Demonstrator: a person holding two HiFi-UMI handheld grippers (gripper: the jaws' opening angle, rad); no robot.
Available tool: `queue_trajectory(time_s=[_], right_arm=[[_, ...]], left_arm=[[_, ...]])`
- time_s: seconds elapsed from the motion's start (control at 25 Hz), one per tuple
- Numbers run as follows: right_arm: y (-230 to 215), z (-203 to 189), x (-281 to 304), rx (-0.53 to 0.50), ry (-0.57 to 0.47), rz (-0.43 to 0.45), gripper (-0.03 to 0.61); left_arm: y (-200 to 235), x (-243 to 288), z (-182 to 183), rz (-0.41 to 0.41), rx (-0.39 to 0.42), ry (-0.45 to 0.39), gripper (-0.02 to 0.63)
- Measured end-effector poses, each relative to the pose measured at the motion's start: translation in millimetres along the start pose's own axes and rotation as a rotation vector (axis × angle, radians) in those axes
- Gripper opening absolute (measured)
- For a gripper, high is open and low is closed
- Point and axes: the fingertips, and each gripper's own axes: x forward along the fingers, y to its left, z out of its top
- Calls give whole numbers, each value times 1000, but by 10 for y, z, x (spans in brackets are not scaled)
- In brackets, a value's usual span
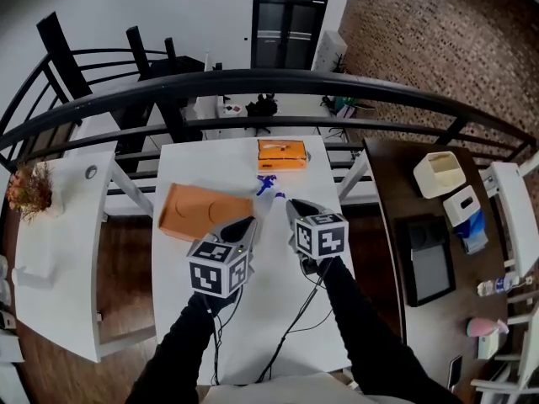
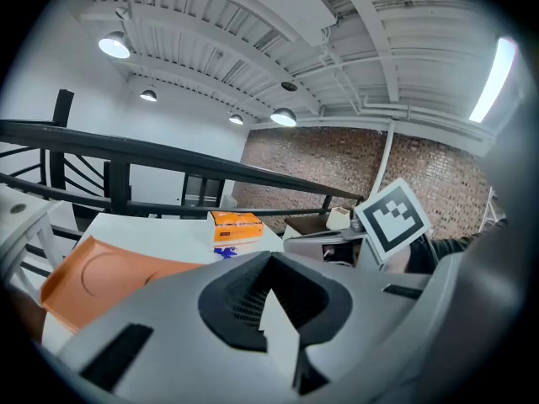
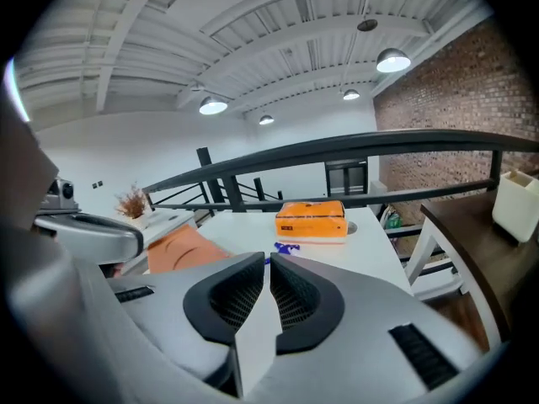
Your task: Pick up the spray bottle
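Note:
The spray bottle [image 1: 265, 188] lies on the white table [image 1: 278, 335]; only its blue head and part of a pale body show. It rests between an orange tray [image 1: 202, 211] and an orange tissue box [image 1: 282, 154]. My left gripper [image 1: 247, 224] hovers just short of the bottle on its near left, jaws shut and empty [image 2: 269, 257]. My right gripper [image 1: 295, 204] sits close to the bottle's right, jaws parted by a thin slit with nothing between them [image 3: 267, 263]. The blue spray head [image 3: 285, 247] peeks just beyond the right jaws, and also shows past the left jaws [image 2: 226, 249].
A black curved railing [image 1: 253, 82] runs behind the table. A brown side table [image 1: 392, 225] at the right carries a white box [image 1: 440, 173] and a dark tablet. A white table [image 1: 59, 259] with a dried plant [image 1: 29, 188] stands left. Cables [image 1: 295, 326] trail across the near tabletop.

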Motion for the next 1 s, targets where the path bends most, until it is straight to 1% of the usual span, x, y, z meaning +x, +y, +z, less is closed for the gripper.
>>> queue_trajectory(time_s=[0.04, 0.12, 0.16, 0.2, 0.24, 0.28, 0.36, 0.4, 0.56, 0.64, 0.68, 0.84, 1.0], right_arm=[[-63, -40, 130, 20, 23, -6, 26], [-163, -110, 373, 53, 68, -17, 77], [-208, -133, 486, 68, 87, -26, 89], [-252, -145, 594, 83, 101, -38, 126], [-296, -145, 692, 99, 112, -54, 138], [-335, -137, 775, 115, 122, -72, 201], [-389, -129, 899, 139, 147, -107, 212], [-404, -136, 951, 151, 166, -121, 236], [-464, -254, 1167, 222, 278, -162, 247], [-489, -324, 1261, 266, 331, -167, 247], [-487, -342, 1302, 279, 349, -166, 257], [-400, -354, 1429, 242, 387, -155, 262], [-363, -423, 1464, 247, 421, -124, 262]], left_arm=[[35, 62, -10, -1, -1, 10, 17], [104, 173, -20, -5, -8, 22, 17], [140, 224, -22, -6, -11, 27, 18], [181, 270, -22, -7, -14, 31, 17], [223, 311, -19, -7, -16, 36, 17], [263, 344, -18, -6, -18, 43, 17], [316, 389, -22, -6, -25, 57, 17], [334, 406, -19, -5, -28, 62, 18], [384, 484, 18, -5, -31, 67, 18], [411, 522, 16, -6, -35, 68, 17], [431, 536, 9, -6, -39, 70, 17], [523, 559, -41, -4, -61, 76, 17], [563, 558, -47, -5, -82, 70, 17]])
